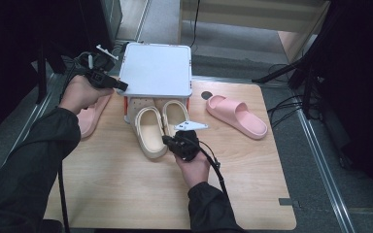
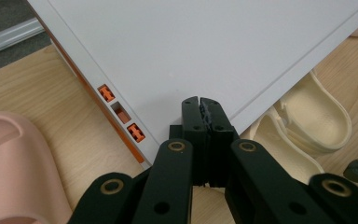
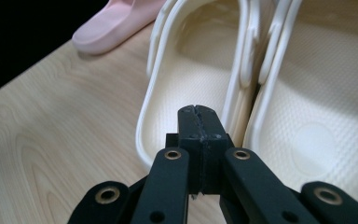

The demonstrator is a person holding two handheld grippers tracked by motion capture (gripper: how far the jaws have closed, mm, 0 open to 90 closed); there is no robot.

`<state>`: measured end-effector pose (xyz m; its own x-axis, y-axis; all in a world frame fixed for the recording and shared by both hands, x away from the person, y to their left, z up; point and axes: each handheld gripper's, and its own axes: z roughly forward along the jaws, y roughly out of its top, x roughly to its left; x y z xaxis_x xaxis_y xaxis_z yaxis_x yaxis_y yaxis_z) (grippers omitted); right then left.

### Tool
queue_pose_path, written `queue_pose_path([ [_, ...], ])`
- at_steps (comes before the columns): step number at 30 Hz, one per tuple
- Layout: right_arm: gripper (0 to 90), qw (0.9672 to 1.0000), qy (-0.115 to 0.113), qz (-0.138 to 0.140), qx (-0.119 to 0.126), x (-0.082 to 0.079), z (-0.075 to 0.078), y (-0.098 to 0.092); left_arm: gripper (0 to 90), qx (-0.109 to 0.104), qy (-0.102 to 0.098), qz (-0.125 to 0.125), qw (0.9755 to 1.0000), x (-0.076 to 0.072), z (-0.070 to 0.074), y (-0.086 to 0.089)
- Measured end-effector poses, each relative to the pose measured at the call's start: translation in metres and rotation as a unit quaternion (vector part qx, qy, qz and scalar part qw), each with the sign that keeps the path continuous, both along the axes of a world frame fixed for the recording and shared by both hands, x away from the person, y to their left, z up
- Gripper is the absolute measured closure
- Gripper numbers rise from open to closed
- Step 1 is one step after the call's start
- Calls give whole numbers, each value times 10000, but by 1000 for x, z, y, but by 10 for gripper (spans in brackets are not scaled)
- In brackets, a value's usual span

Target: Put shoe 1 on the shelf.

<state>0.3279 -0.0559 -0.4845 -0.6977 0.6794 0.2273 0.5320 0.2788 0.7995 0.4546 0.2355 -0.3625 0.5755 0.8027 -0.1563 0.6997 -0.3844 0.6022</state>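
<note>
Cream clogs [image 1: 158,127], a pair, lie side by side on the wooden table [image 1: 126,184], toes tucked under a white rack [image 1: 158,68] with orange legs. Left hand [image 1: 80,93] reaches in from the table's left edge; left gripper [image 1: 121,85] rests against the rack's near-left corner, jaws pressed together, nothing between them. Right hand [image 1: 192,162] comes up from the bottom centre; right gripper [image 1: 167,141] sits at the heel of the left-hand clog, jaws fully closed on nothing.

Left gripper view: orange clips along the rack's edge, a pink slide [image 2: 14,172] just beside the rack's corner. Right gripper view: textured insoles of both clogs, heel rims touching.

High view: second pink slide [image 1: 237,115] lies apart, right of the rack. Rack top is bare; the clog toes sit on the table beneath it.
</note>
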Motion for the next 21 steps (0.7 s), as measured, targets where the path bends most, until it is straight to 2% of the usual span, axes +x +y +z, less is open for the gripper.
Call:
queue_pose_path([
  [5, 900, 9993, -74, 244, -265, -10, -9, 1, 892, 36, -7, 1, 10000, 0, 0, -1],
  [9, 900, 9984, -39, 452, -323, -15, -17, 2, 893, 73, -53, -55, 9999, -1, 0, -1],
  [12, 900, 9961, -110, 720, -496, -19, -24, 4, 893, 72, -64, -74, 9999, -1, 0, -1],
  [15, 900, 9934, -147, 866, -734, -21, -29, 7, 894, 69, -52, -65, 9999, -1, 0, 0],
  [19, 900, 9910, -174, 892, -986, -19, -34, 11, 895, 69, -70, -67, 9999, -1, 0, -1],
  [21, 900, 9914, -120, 880, -965, -15, -35, 12, 895, 63, -42, -46, 10000, -1, 0, -2],
])
